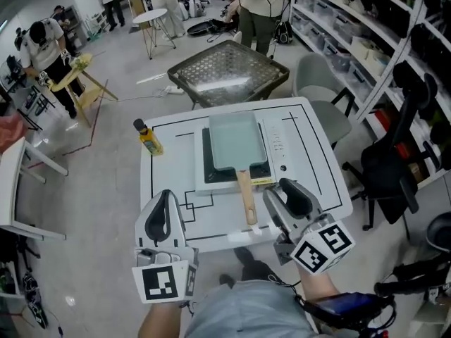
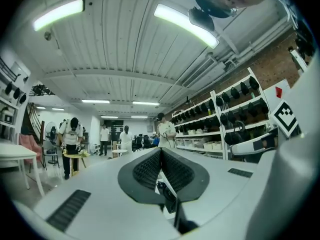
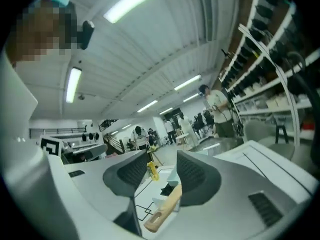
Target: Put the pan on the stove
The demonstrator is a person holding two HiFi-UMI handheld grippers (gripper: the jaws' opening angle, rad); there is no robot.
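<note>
Standing wide apart, the jaws of the right gripper (image 3: 162,169) held nothing. In the right gripper view the wooden handle (image 3: 167,206) lay low between the two pads, and neither pad pressed on it. In the head view this gripper hung just beside the free end of the handle (image 1: 246,196), a little to its right, over the front part of the table (image 1: 310,153).

The left gripper (image 2: 161,166) was clenched, its two pads together with nothing between them. It stood at the front edge of the table, well apart from the handle, and pointed out into the room.

From the handle outward came the pan (image 1: 236,141), a pale rectangular one. It rested flat on the dark top of the stove (image 1: 208,153), in the middle of the table, and its handle reached over the front edge of the stove toward the person. A small yellow bottle (image 1: 149,139) stood upright near the left edge of the table, well apart from the stove.

As I judge it, the placing itself was done, because the pan sat level on the stove and no gripper gripped it. The step in hand was the letting go. The next move called only for drawing the right gripper back and up, away from the handle, with the jaws kept apart so that a pad did not catch the wood and turn the pan.
</note>
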